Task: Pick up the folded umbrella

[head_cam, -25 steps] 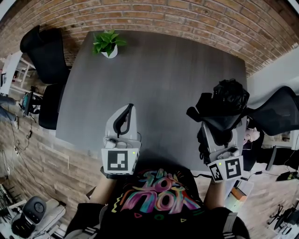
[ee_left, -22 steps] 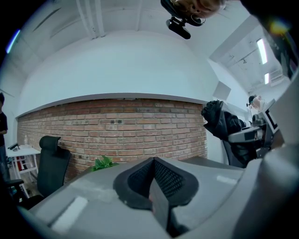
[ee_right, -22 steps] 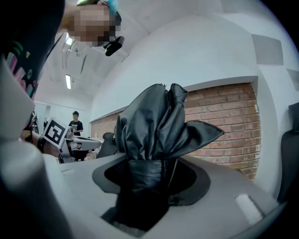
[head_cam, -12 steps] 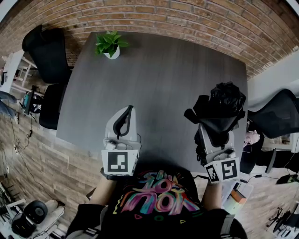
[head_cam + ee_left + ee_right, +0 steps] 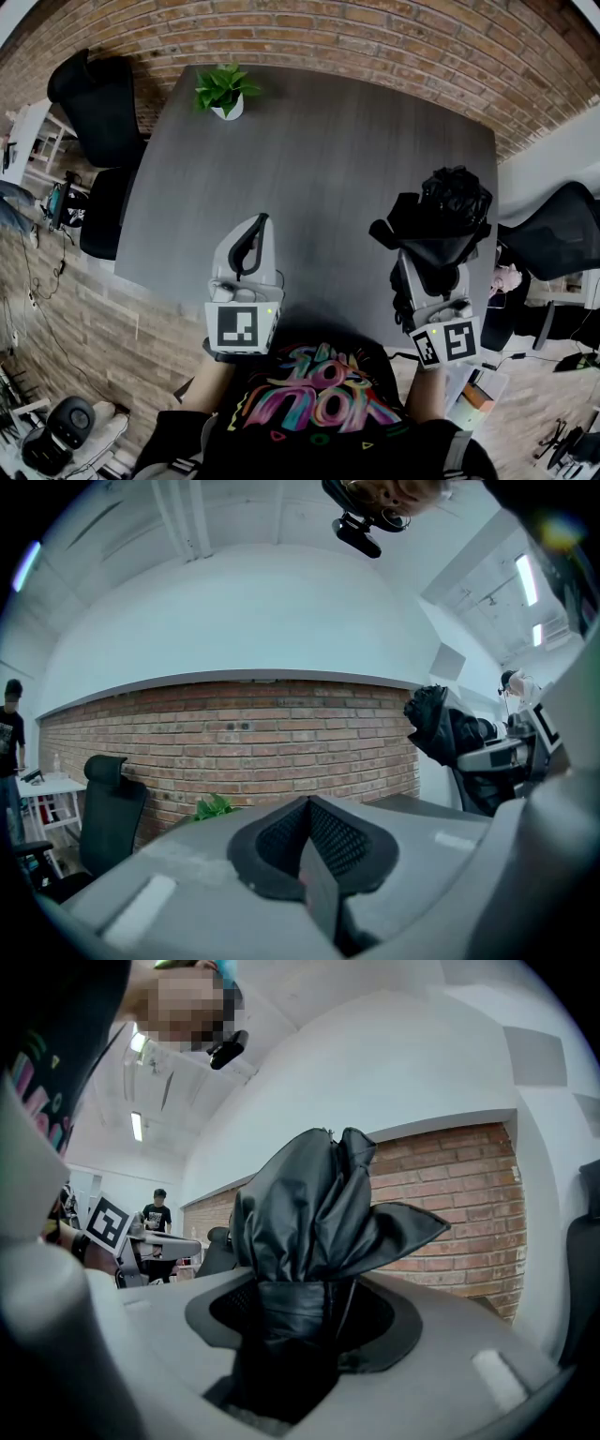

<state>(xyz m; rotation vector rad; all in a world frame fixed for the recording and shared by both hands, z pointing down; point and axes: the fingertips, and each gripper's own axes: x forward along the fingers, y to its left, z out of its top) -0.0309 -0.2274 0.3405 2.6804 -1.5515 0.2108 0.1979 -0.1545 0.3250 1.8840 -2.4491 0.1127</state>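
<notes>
The folded black umbrella (image 5: pixel 441 220) is lifted above the right side of the dark grey table (image 5: pixel 319 159), and my right gripper (image 5: pixel 429 267) is shut on it. In the right gripper view the umbrella (image 5: pixel 314 1232) stands up from between the jaws, its loose fabric flaring out above them. My left gripper (image 5: pixel 251 246) hovers over the table's near edge, left of the middle. In the left gripper view the left gripper (image 5: pixel 305 855) has its jaws pressed together with nothing between them, and the umbrella (image 5: pixel 441 728) shows at the right.
A small potted plant (image 5: pixel 223 89) stands at the table's far left corner. Black office chairs sit to the left (image 5: pixel 94 103) and right (image 5: pixel 553 225) of the table. A brick wall (image 5: pixel 375 37) runs behind it. A person (image 5: pixel 155 1213) stands far off in the room.
The picture has shifted slightly. Neither gripper has moved against the table, and the umbrella stays held in the right gripper.
</notes>
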